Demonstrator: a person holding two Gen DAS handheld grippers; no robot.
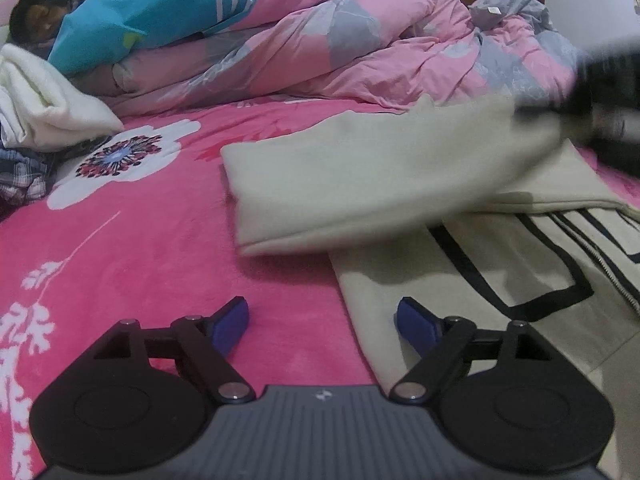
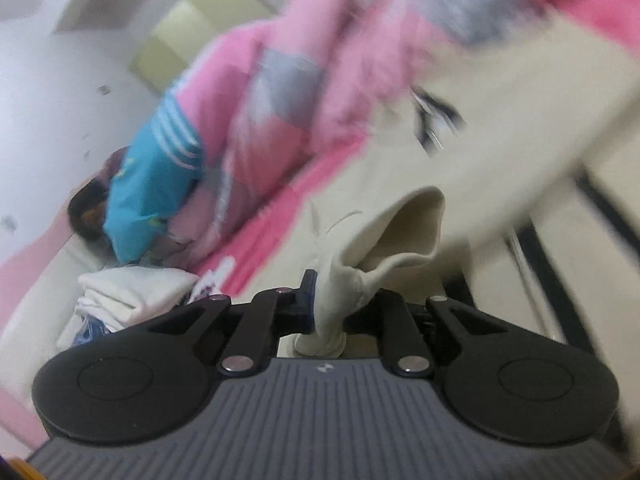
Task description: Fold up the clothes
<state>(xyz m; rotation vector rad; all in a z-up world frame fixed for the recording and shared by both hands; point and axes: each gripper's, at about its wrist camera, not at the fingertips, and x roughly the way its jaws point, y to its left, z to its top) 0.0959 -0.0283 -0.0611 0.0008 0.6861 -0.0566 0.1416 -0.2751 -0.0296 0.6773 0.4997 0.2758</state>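
Observation:
A beige zip jacket with black lines lies on the pink bedspread. One sleeve is lifted and stretched across to the left above it. My left gripper hovers low over the jacket's left edge, jaws wide apart, nothing between the blue pads. My right gripper is shut on a bunch of the jacket's beige fabric, which is pinched between its fingers. In the left wrist view the right gripper is a dark blur at the far right, at the sleeve's raised end.
A crumpled pink and grey quilt runs along the back of the bed. A blue cloth with white stripes lies on it. A folded white stack and plaid cloth sit at the far left.

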